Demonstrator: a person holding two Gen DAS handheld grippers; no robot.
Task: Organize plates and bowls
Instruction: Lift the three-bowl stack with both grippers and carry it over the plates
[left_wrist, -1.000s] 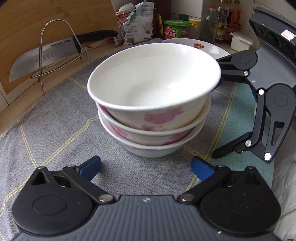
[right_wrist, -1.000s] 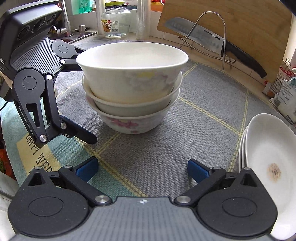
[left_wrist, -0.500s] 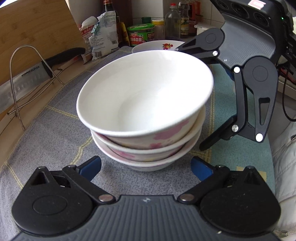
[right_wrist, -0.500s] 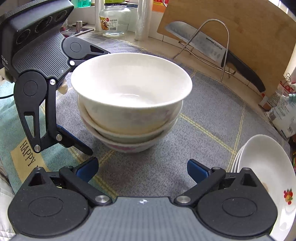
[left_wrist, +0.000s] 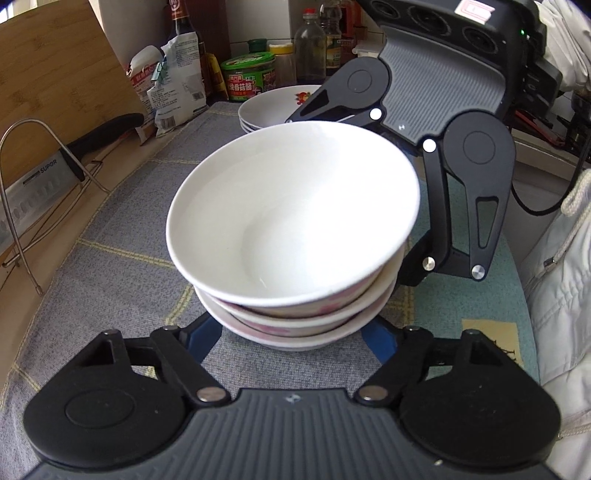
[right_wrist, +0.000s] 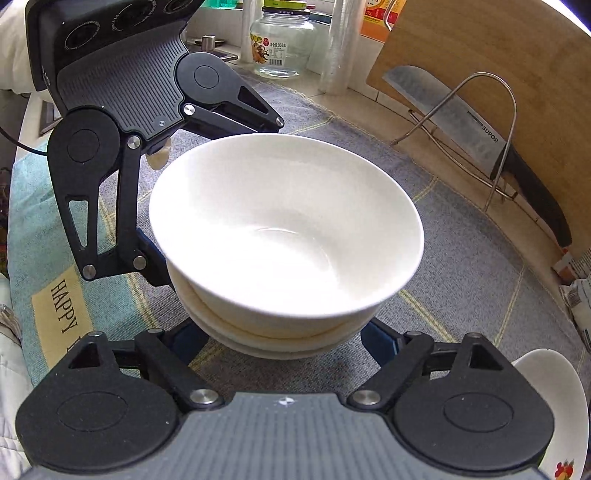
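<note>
A stack of three white bowls with pink flowers (left_wrist: 291, 229) (right_wrist: 284, 236) stands on the grey cloth. My left gripper (left_wrist: 291, 338) is open, its blue fingertips reaching under the stack's near side. My right gripper (right_wrist: 284, 341) is open on the opposite side, its fingertips likewise tucked under the stack. Both sets of tips are partly hidden by the bowls, so contact is unclear. A stack of white plates with a red flower (left_wrist: 273, 107) (right_wrist: 554, 417) sits beyond the bowls.
A wooden cutting board (right_wrist: 498, 74) leans at the back with a cleaver (right_wrist: 461, 118) in a wire rack (left_wrist: 44, 184). Jars, bottles and packets (left_wrist: 251, 77) line the wall. A glass jar (right_wrist: 282, 48) stands at the far side.
Both grippers have risen and moved in close to the bowl stack from opposite sides. Their fingertips now reach under the bowls' edges. The bowls have not moved.
</note>
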